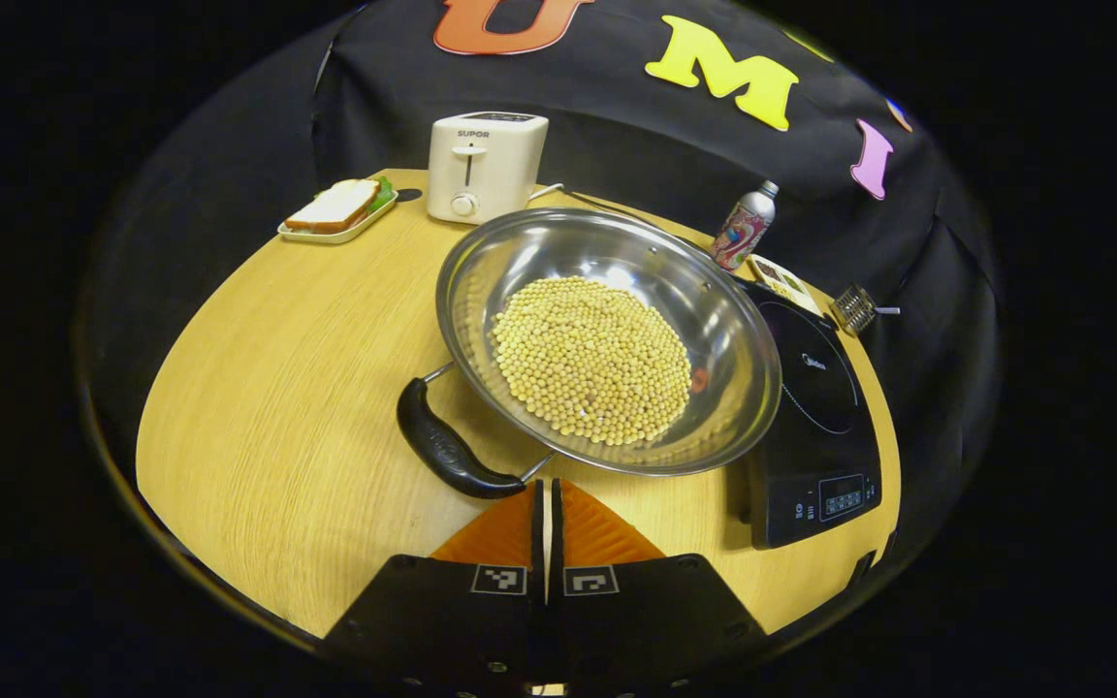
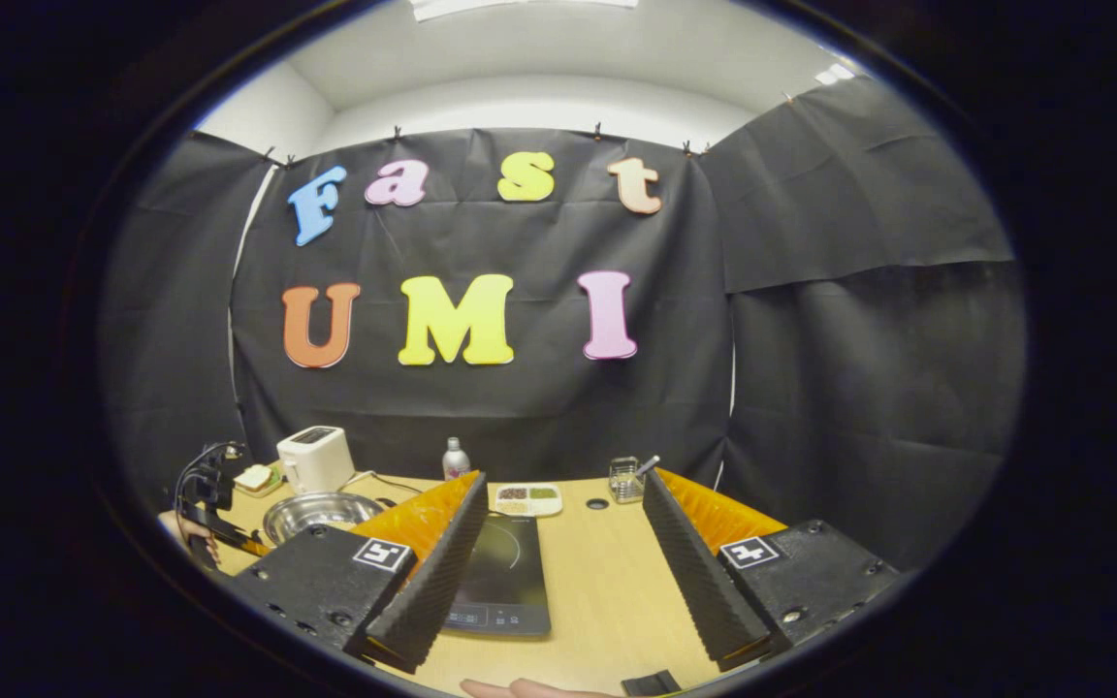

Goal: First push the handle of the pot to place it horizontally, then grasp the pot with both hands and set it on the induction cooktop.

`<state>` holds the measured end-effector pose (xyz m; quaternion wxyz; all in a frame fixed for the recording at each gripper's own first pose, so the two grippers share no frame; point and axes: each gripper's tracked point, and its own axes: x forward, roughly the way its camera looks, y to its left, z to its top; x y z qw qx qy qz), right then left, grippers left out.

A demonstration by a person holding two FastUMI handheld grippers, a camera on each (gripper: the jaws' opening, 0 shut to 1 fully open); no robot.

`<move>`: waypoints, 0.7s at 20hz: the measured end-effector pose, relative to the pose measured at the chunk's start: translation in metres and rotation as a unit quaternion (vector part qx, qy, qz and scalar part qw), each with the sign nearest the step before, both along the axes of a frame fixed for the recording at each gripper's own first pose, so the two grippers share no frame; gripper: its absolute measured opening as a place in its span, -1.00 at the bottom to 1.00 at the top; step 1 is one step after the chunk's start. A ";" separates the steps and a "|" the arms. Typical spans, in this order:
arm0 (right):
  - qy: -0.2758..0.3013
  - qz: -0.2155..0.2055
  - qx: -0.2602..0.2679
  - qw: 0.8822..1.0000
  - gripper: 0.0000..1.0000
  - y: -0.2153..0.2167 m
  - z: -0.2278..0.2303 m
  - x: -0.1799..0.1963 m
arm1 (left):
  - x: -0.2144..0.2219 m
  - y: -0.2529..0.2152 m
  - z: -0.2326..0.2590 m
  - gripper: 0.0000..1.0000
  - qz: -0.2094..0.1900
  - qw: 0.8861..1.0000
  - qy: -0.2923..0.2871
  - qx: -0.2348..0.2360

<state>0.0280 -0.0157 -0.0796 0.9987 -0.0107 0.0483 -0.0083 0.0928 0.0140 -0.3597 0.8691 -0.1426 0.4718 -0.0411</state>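
Observation:
A steel pot (image 1: 714, 320) holding yellow beans (image 1: 592, 359) stands on the wooden table (image 1: 268, 388), close against the left side of the black induction cooktop (image 1: 815, 427). Its black handle (image 1: 442, 446) lies on the pot's near-left side, slanting toward me. My left gripper (image 1: 546, 483) is shut with nothing in it, its tips right at the handle's near end. My right gripper (image 2: 564, 477) is open and holds nothing, hovering above the cooktop (image 2: 505, 572). In the right gripper view the pot (image 2: 321, 514) sits at the left, with the left gripper (image 2: 209, 509) beside it.
At the back stand a white toaster (image 1: 484, 165), a sandwich on a small tray (image 1: 335, 208), a bottle (image 1: 743, 228), a divided snack tray (image 2: 527, 498) and a wire basket (image 2: 624, 478). A hand (image 2: 520, 688) shows at the table's near edge.

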 end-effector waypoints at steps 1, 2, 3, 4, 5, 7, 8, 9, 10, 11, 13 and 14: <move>0.000 0.001 0.000 1.000 0.93 0.001 0.000 0.001 | 0.001 0.000 0.000 -0.80 0.001 1.000 0.002 -0.015; 0.001 0.001 0.000 1.000 0.93 0.002 -0.001 0.000 | 0.002 0.002 0.000 -1.00 0.003 1.000 0.004 -0.023; 0.002 0.002 0.000 1.000 1.00 0.004 0.000 0.002 | 0.004 0.006 0.000 -1.00 0.009 1.000 0.006 -0.026; 0.002 0.004 0.000 1.000 1.00 0.006 -0.001 0.002 | 0.007 0.011 0.000 -1.00 0.014 1.000 0.006 -0.023; 0.002 0.005 0.000 1.000 0.93 0.008 0.000 0.002 | 0.008 0.015 -0.001 -1.00 0.017 1.000 0.007 -0.019; 0.001 0.008 -0.002 1.000 0.93 0.012 -0.001 0.002 | 0.010 0.019 -0.001 -1.00 0.020 1.000 0.010 -0.021; 0.000 0.010 -0.005 1.000 0.93 0.014 -0.001 0.003 | 0.012 0.021 -0.001 -1.00 0.021 0.999 0.011 -0.021; -0.001 0.011 -0.008 1.000 0.93 0.016 -0.001 0.004 | 0.014 0.025 -0.002 -1.00 0.023 0.999 0.012 -0.019; -0.001 0.013 -0.011 1.000 0.93 0.019 -0.001 0.006 | 0.016 0.029 -0.002 -1.00 0.025 0.999 0.012 -0.016; -0.002 0.014 -0.014 1.000 0.93 0.021 -0.001 0.008 | 0.018 0.033 -0.002 -1.00 0.025 0.999 0.013 -0.014; -0.001 0.020 -0.016 1.000 0.93 0.027 0.000 0.012 | 0.025 0.040 -0.003 -1.00 0.030 0.999 0.017 -0.016; -0.001 0.023 -0.016 1.000 0.93 0.031 0.002 0.015 | 0.028 0.045 -0.002 -1.00 0.033 0.999 0.019 -0.014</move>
